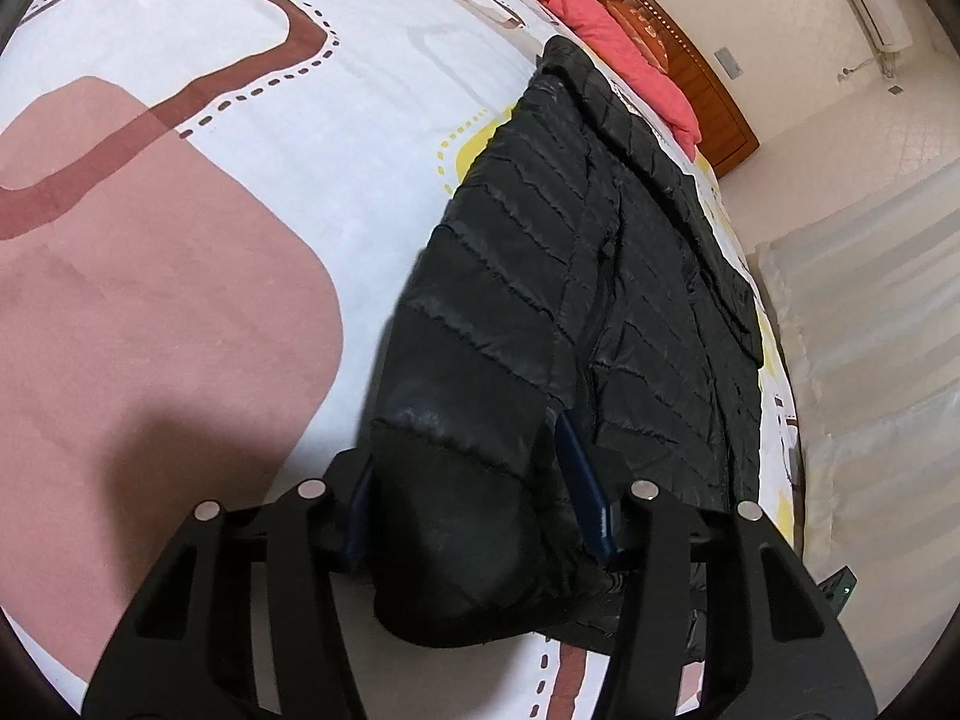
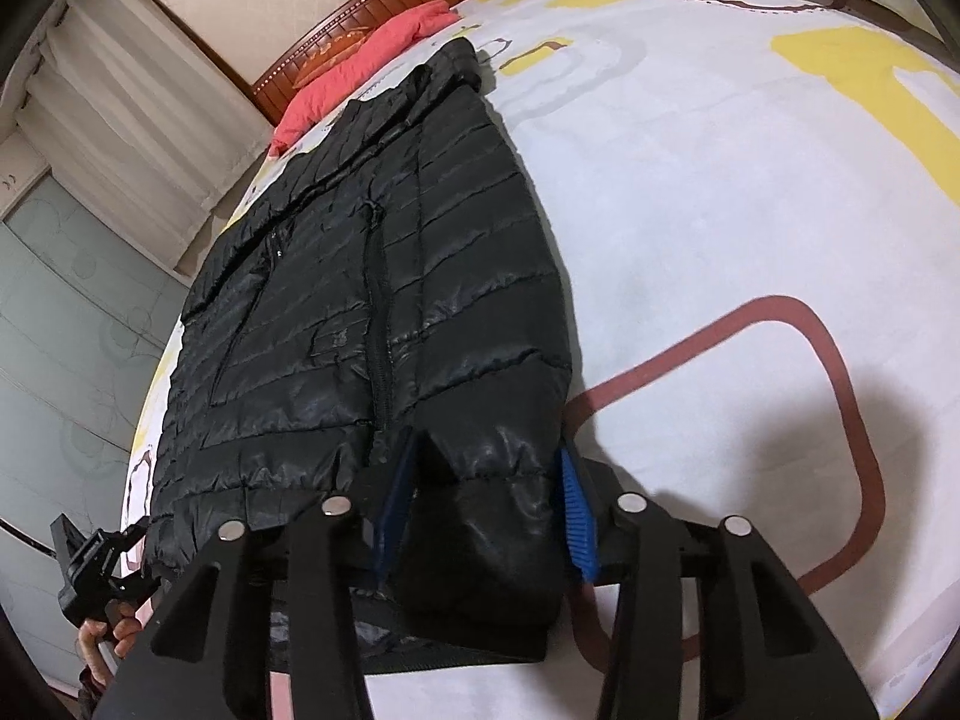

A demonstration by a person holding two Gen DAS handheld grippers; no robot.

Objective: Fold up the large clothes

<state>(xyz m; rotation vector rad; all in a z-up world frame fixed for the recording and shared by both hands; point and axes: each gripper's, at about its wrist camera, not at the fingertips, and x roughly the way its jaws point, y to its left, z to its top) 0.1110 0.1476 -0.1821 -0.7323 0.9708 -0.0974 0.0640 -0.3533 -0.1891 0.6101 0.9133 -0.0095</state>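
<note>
Black quilted puffer jacket [image 1: 540,276] [image 2: 372,276], glossy shell with stitched horizontal channels, laid flat on white bedsheet [image 1: 210,90] [image 2: 690,210] printed with pink, brown and yellow shapes. Front side up, black zip running down the middle, halves lying partly over each other. Long axis running from near hem to far collar, collar end pointing toward coral-red pillow [image 1: 624,54] [image 2: 360,72] and carved brown wooden headboard [image 1: 690,60] [image 2: 384,0]. Small patch visible on the chest in the right wrist view, lettering too small to read; no other legible writing. Left gripper [image 1: 468,492], blue-padded black tongs, set narrow and clamped on a bunched near corner of the jacket. Right gripper [image 2: 486,498], same build, likewise closed on a thick fold at the hem. Pale curtains [image 1: 870,300] [image 2: 120,90] hanging beside the bed. Left gripper [image 2: 90,552] also seen at lower left of right wrist view, held in a hand [image 2: 105,639].
</note>
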